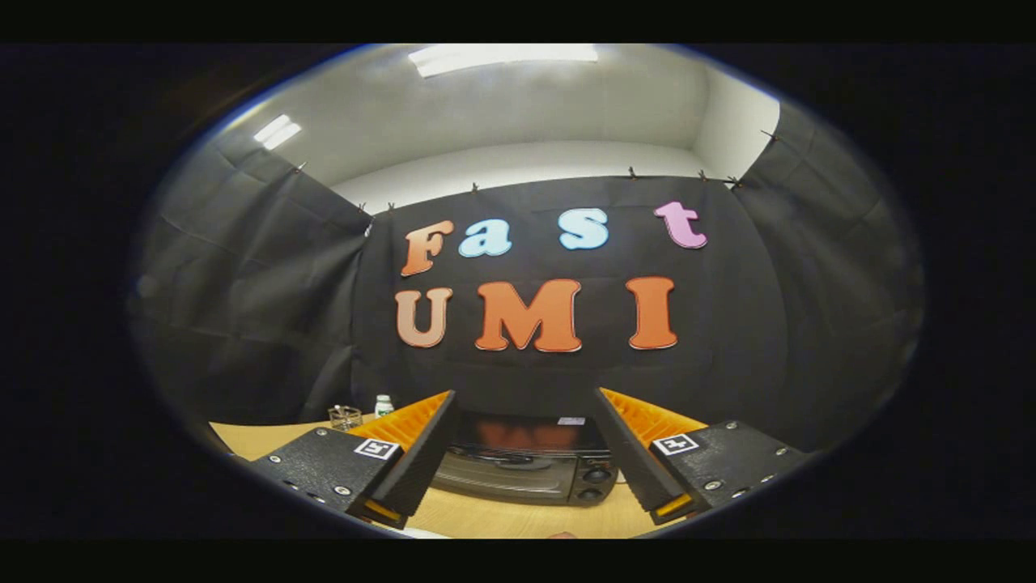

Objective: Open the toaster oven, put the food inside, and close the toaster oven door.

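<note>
A black toaster oven (pixel 522 468) stands on the wooden table (pixel 502 518), beyond and between my two fingers. Its glass door looks shut, with the handle across the top of the door and two knobs (pixel 595 483) on its right side. My gripper (pixel 522 421) is held above the table, some way short of the oven, with its fingers spread wide and nothing between them. I cannot make out the food.
A small clear glass container (pixel 346 417) and a white bottle with a green cap (pixel 384 404) stand on the table at the back left, past my left finger. Black cloth walls close the booth behind and on both sides.
</note>
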Demonstrator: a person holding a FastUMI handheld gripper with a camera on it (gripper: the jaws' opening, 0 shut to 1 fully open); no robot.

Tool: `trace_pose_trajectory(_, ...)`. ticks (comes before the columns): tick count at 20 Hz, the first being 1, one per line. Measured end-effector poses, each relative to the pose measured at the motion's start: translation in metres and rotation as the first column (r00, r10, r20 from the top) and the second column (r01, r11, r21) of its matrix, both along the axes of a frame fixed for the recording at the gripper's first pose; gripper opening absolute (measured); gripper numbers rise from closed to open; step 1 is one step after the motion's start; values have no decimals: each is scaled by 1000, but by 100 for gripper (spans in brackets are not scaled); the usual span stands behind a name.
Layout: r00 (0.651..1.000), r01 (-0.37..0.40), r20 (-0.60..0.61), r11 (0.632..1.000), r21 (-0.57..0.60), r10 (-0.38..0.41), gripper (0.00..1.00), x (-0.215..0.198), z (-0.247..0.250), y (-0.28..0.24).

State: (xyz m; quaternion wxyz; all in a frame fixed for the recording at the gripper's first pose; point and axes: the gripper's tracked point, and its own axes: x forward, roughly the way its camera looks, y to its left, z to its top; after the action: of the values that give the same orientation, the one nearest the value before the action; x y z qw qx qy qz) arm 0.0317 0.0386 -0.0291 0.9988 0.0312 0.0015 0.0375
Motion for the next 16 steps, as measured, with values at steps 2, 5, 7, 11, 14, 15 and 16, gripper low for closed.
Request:
trace_pose_trajectory(2, 1000, -7, -27, 1000, 20, 8, 98, 14, -14, 8)
trace_pose_trajectory(5, 996, -6, -86, 999, 33, 9, 98, 34, -42, 12)
trace_pose_trajectory(7, 994, -6, -111, 999, 37, 11, 98, 46, -57, 17)
trace_pose_trajectory(11, 982, -30, -184, 999, 13, 32, 98, 65, -95, 34)
trace_pose_trajectory(14, 967, -26, -253, 1000, 17, 29, 98, 81, -124, 39)
trace_pose_trajectory(15, 964, -24, -265, 999, 29, 31, 98, 87, -130, 40)
trace_pose_trajectory(16, 961, -20, -276, 999, 40, 30, 98, 94, -136, 41)
